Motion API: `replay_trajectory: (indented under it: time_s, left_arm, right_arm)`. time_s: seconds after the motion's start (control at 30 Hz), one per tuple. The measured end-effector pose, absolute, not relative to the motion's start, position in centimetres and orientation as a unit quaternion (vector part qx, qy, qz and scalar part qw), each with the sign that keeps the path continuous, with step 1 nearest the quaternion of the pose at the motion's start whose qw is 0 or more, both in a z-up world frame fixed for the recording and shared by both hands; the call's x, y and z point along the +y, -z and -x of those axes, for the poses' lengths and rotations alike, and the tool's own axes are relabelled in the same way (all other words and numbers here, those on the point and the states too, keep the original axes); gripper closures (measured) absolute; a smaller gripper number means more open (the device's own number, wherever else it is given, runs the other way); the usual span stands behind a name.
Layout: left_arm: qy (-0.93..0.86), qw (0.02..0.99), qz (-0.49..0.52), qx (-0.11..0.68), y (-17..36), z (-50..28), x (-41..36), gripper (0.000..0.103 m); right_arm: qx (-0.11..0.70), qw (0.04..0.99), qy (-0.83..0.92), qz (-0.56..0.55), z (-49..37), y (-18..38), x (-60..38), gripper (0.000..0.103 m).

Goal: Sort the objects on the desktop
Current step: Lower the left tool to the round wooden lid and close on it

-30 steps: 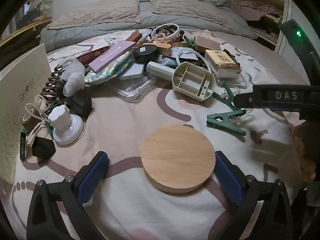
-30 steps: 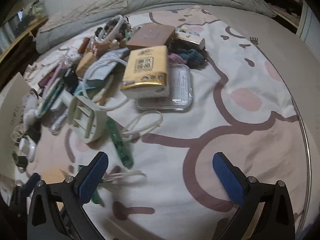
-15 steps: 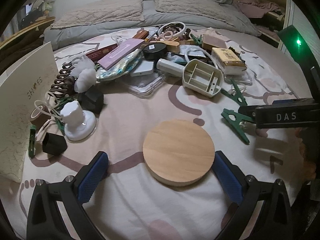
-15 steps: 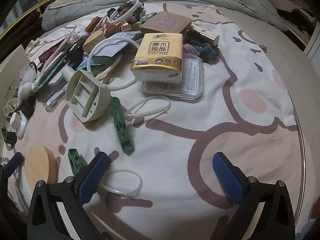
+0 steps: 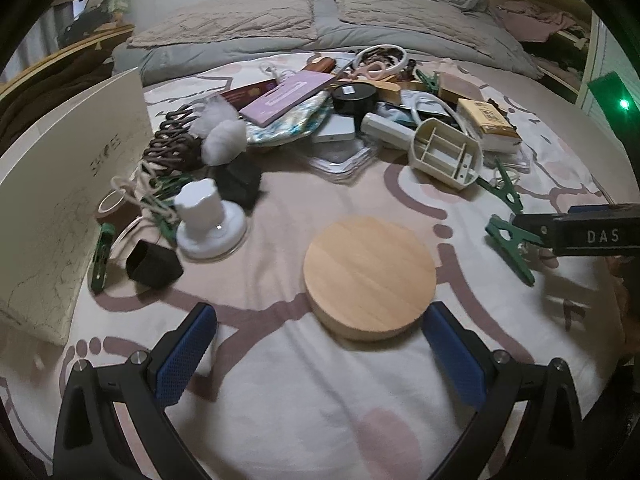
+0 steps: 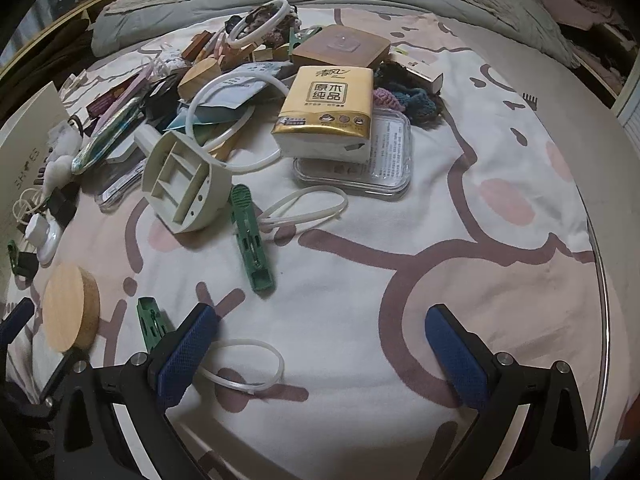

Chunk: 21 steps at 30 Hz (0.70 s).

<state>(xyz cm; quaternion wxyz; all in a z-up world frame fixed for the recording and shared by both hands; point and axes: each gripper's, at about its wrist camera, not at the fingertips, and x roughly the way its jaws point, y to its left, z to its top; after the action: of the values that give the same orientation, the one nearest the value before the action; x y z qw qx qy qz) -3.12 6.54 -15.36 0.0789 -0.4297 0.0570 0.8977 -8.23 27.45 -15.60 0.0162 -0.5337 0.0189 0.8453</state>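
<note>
My left gripper (image 5: pixel 320 344) is spread wide, empty, with the round wooden lid (image 5: pixel 370 274) lying on the patterned cloth (image 5: pixel 280 380) just ahead of its pads. My right gripper (image 6: pixel 320 344) is also spread and empty. Its left finger (image 6: pixel 184 360) covers part of a white loop (image 6: pixel 244 368) and the lower end of a green clip (image 6: pixel 150 322). The pile (image 6: pixel 248 92) behind overlaps too much to separate.

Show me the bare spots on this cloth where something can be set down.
Widest bare patch: right of the tissue pack and clear lid, out to the table rim. A smaller one lies between the wooden disc and the white knob. Crowded: the pile behind the beige holder and beside the shoe box.
</note>
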Motion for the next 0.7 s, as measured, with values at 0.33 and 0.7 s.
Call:
replay_trajectory:
  time_s: [0.33, 0.7]
  left_arm:
    - [-0.898, 0.033, 0.437, 0.042, 15.6, 3.1, 3.7, 0.0]
    - [-0.9, 0.019, 0.434, 0.017, 14.9, 3.3, 2.2, 0.0]
  right_arm:
    - [0.004, 0.003, -0.848, 0.53, 7.9, 15.3, 26.3, 0.0]
    - [-0.006, -0.03, -0.856, 0.516, 7.1, 14.4, 25.0, 0.0]
